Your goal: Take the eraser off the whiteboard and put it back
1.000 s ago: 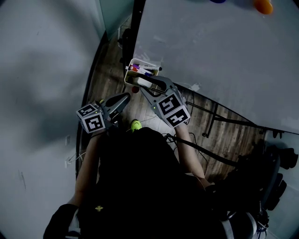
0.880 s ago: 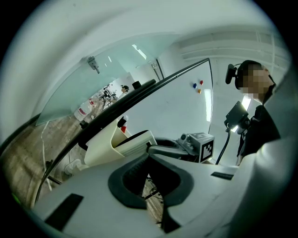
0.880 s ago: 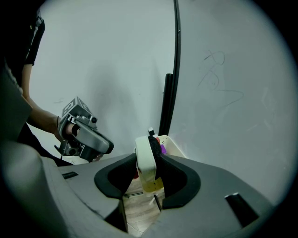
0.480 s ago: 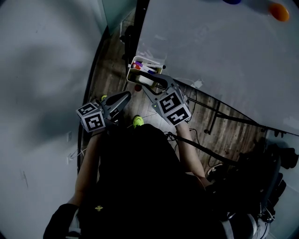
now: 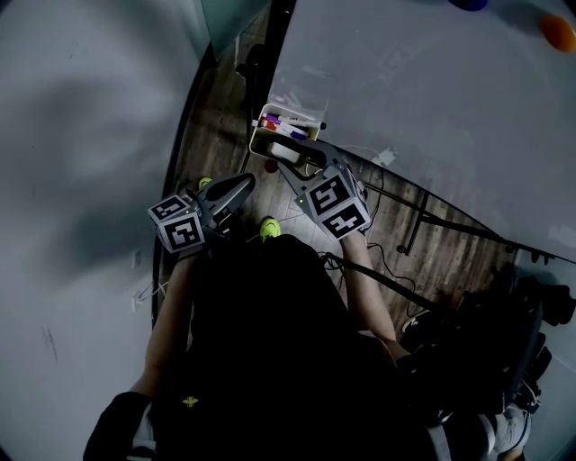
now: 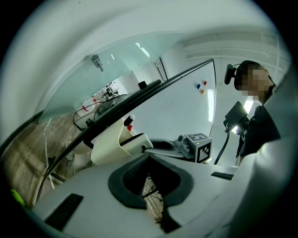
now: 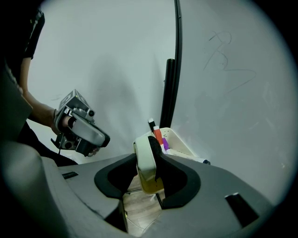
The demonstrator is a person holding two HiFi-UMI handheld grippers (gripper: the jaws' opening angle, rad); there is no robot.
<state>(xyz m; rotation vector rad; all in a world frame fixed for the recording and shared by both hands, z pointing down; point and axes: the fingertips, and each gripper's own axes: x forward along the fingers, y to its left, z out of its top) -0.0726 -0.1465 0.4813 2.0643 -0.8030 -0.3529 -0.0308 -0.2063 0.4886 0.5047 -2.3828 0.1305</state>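
Note:
The eraser, cream with a dark felt side, stands on edge between the jaws of my right gripper, which is shut on it. In the head view the right gripper holds the eraser at the near edge of the cream marker tray, which hangs at the lower left corner of the whiteboard. My left gripper hangs to the left of the tray, jaws together and holding nothing. In the left gripper view, the tray and the right gripper lie just ahead of the left gripper.
Several markers stand in the tray. Orange and blue magnets stick to the board's far part. The board's black stand legs and cables cross the wooden floor. A grey wall is at the left.
The head view has drifted a little, so the tray sits slightly higher and further right. Both grippers keep their places, the eraser still in the right one.

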